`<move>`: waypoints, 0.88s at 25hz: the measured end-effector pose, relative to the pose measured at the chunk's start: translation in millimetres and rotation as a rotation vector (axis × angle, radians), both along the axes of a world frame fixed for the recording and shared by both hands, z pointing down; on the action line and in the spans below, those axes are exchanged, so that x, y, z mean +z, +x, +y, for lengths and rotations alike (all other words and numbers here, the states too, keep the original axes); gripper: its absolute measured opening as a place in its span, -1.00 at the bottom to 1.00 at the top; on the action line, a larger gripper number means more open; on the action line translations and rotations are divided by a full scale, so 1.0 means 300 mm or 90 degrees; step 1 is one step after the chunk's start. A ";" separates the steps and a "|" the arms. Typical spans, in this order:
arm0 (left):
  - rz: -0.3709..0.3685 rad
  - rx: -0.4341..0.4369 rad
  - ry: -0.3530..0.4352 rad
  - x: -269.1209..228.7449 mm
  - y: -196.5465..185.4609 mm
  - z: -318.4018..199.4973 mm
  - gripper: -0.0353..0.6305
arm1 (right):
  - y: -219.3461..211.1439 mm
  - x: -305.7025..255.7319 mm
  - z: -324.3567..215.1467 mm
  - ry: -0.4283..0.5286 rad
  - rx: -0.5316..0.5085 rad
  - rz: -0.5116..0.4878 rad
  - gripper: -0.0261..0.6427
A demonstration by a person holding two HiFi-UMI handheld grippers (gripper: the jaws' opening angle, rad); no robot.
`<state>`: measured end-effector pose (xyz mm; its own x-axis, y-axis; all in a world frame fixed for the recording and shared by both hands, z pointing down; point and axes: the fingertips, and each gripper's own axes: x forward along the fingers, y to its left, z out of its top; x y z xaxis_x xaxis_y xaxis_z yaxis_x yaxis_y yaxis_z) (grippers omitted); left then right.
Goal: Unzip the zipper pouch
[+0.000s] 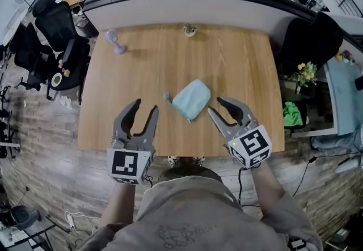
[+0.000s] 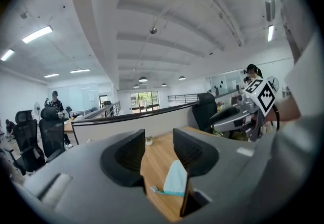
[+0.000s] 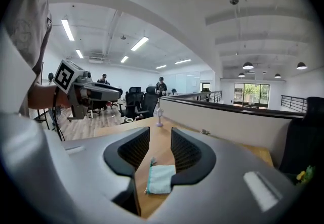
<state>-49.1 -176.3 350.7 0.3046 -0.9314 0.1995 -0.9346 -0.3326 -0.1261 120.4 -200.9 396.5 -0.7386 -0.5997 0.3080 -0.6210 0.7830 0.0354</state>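
Observation:
A pale teal zipper pouch (image 1: 191, 99) lies flat on the wooden table (image 1: 153, 63), its zipper edge with a small pull tab toward the front left. My left gripper (image 1: 144, 107) hovers open just left of it, above the table's front edge. On the pouch's other side, my right gripper (image 1: 218, 104) is also open and held apart from it. The pouch (image 2: 175, 180) shows low between the jaws in the left gripper view, partly behind the right jaw. In the right gripper view the pouch (image 3: 160, 178) lies ahead between the jaws.
A small lilac fan (image 1: 115, 41) stands at the table's far left. A tiny potted plant (image 1: 189, 30) sits at the far edge against the curved partition (image 1: 198, 3). Office chairs (image 1: 57, 23) stand to the left.

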 end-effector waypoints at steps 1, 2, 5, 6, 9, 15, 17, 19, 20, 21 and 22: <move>0.002 0.003 -0.005 0.021 0.001 -0.007 -0.37 | -0.004 0.034 -0.006 -0.011 -0.003 0.011 -0.50; 0.003 0.006 -0.012 0.045 0.002 -0.013 -0.37 | -0.008 0.068 -0.013 -0.023 -0.006 0.021 -0.50; 0.002 0.013 -0.044 0.132 0.005 -0.030 -0.37 | -0.016 0.180 -0.035 -0.061 -0.013 0.047 -0.50; 0.002 0.015 -0.056 0.165 0.007 -0.034 -0.37 | -0.019 0.223 -0.040 -0.074 -0.016 0.057 -0.50; 0.000 0.020 -0.089 0.266 0.013 -0.051 -0.37 | -0.030 0.360 -0.051 -0.110 -0.029 0.088 -0.50; 0.005 0.015 -0.126 0.448 0.015 -0.100 -0.37 | -0.087 0.590 -0.036 -0.174 -0.091 0.115 -0.50; 0.010 0.017 -0.148 0.511 0.020 -0.112 -0.37 | -0.102 0.662 -0.032 -0.189 -0.106 0.136 -0.50; 0.010 0.022 -0.169 0.571 0.022 -0.117 -0.37 | -0.119 0.729 -0.034 -0.203 -0.114 0.152 -0.50; 0.010 0.025 -0.179 0.601 0.024 -0.116 -0.37 | -0.127 0.759 -0.035 -0.210 -0.117 0.160 -0.50; 0.009 0.029 -0.190 0.629 0.025 -0.114 -0.37 | -0.133 0.791 -0.033 -0.218 -0.122 0.171 -0.50; 0.009 0.032 -0.200 0.657 0.027 -0.110 -0.37 | -0.137 0.826 -0.027 -0.227 -0.129 0.184 -0.50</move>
<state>-41.1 -209.3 547.9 0.3528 -0.8089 0.4704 -0.9171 -0.3986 0.0025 79.3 -208.9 644.4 -0.6838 -0.2731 0.6766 -0.4596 0.8815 -0.1087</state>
